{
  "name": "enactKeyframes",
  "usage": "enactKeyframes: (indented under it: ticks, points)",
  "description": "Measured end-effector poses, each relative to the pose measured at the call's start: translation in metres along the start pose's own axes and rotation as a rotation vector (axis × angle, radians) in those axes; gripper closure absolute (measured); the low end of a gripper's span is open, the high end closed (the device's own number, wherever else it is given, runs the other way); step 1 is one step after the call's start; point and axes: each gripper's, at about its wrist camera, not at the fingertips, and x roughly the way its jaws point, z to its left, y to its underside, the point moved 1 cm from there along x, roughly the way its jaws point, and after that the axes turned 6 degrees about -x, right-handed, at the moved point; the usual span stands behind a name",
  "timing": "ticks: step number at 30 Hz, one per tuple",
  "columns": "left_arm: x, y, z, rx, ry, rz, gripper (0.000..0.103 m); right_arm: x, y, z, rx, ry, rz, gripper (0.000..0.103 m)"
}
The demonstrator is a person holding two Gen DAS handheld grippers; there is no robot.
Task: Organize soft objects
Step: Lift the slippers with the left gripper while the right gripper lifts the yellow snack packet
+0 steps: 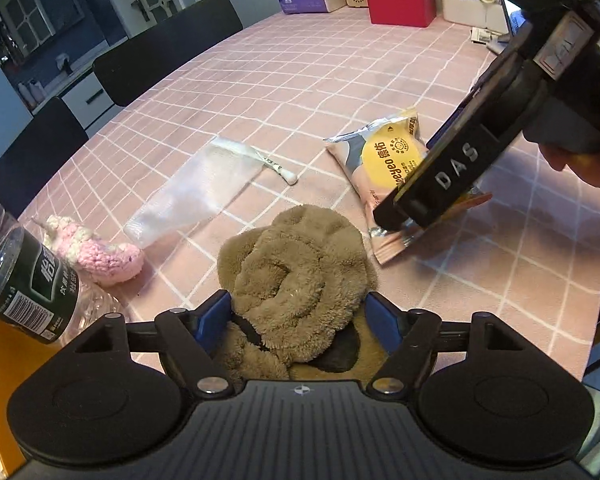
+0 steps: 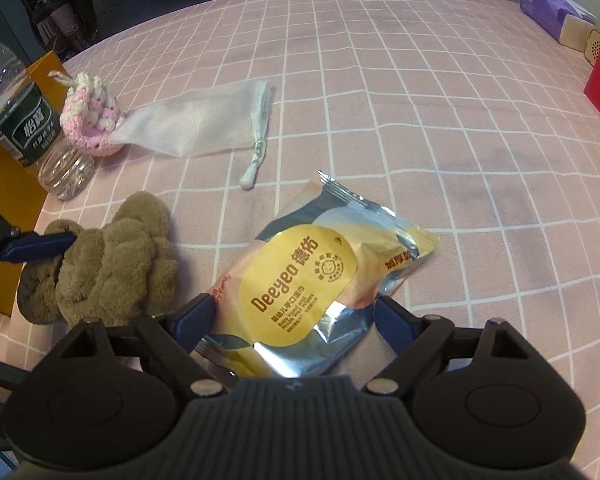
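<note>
Pink checked cloth covers the worktop (image 2: 420, 80), with dark chairs behind. From the left: bottle (image 2: 24, 136), pink knit toy (image 2: 90, 120), mesh bag (image 2: 196, 124). Left claw (image 1: 300, 312) is wide open around the brown plush (image 1: 296, 272), gripping nothing. Right claw (image 2: 296, 320) is wide open around the wipes pack (image 2: 312, 280). Squeezed, the shiny pack might slip.

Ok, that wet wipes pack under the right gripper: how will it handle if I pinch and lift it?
The wet wipes pack looks soft and crinkled, so it would probably sag. Its glossy foil may slip between the right gripper pads. Lying flat, it shouldn't roll.
</note>
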Motion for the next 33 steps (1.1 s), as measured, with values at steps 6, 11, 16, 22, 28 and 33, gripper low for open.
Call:
enactKeyframes:
  ticks: [6,11,16,22,28,33]
  points:
    - [0.008,0.001,-0.008,0.024,-0.038,-0.003,0.019,0.001,0.000,0.008,-0.056,0.023,-0.012,0.022]
    - [0.009,0.003,-0.013,0.019,-0.069,-0.025,0.025,-0.004,0.001,0.013,-0.095,0.037,-0.027,0.032]
    - [0.002,0.003,-0.005,-0.063,-0.062,-0.060,0.041,-0.007,0.002,0.016,-0.122,0.034,-0.035,0.040]
    - [-0.009,0.004,0.006,-0.169,-0.056,-0.098,0.055,-0.014,0.002,0.019,-0.141,0.038,-0.053,0.051]
    - [-0.027,0.005,0.017,-0.268,-0.071,-0.163,0.056,-0.019,0.003,0.018,-0.123,0.010,-0.050,0.053]
    - [-0.050,0.005,0.025,-0.333,-0.061,-0.231,0.056,-0.027,0.002,0.015,-0.083,-0.032,-0.060,0.053]
